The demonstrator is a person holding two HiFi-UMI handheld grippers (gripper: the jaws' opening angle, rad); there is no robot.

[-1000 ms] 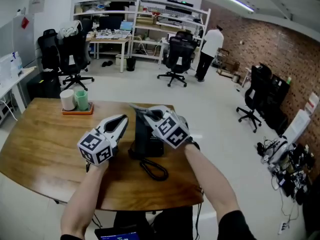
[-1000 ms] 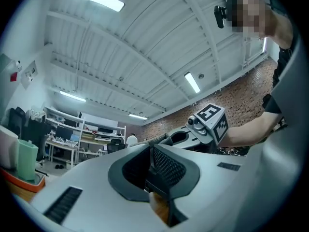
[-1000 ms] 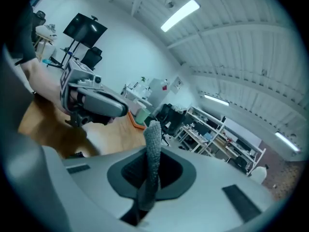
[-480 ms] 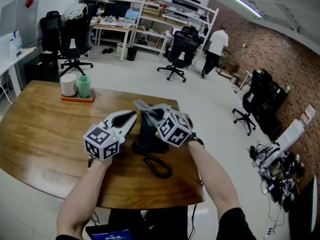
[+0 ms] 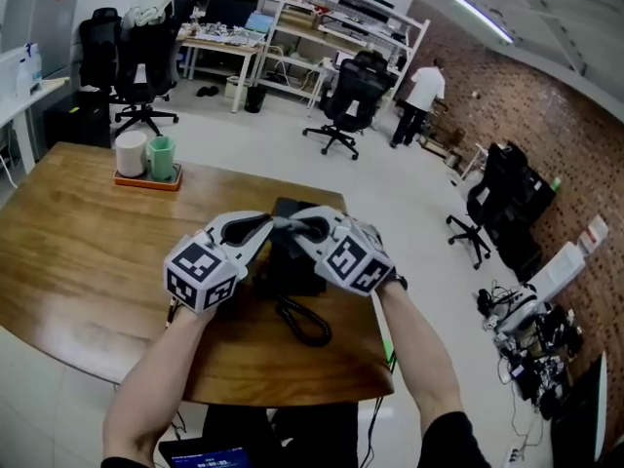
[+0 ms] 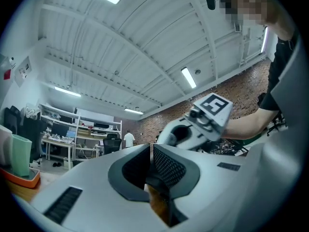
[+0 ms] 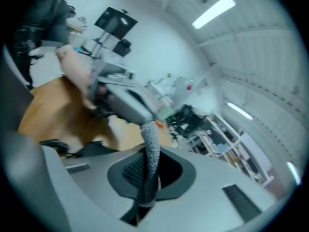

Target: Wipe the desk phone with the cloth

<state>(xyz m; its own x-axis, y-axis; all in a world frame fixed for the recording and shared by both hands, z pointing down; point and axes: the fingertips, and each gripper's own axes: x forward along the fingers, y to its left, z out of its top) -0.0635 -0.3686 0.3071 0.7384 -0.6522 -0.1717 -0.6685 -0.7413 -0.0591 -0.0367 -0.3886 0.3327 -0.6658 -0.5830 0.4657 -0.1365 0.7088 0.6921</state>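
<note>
Grippers: I count two white ones with marker cubes, the left gripper (image 5: 261, 228) and the right gripper (image 5: 302, 230).
Phones: I see one black desk phone (image 5: 291, 271).
Cloths: one grey knitted cloth (image 7: 150, 146).
Cups: two, one white cup (image 5: 130, 153) and one green cup (image 5: 161, 158).
Trays: one flat orange tray (image 5: 146, 181).
Tables: one big brown wooden table (image 5: 78, 252).
Chairs: I can count four black office chairs (image 5: 353, 100) for sure.
People: one person in a white top (image 5: 422, 91), far off.
</note>
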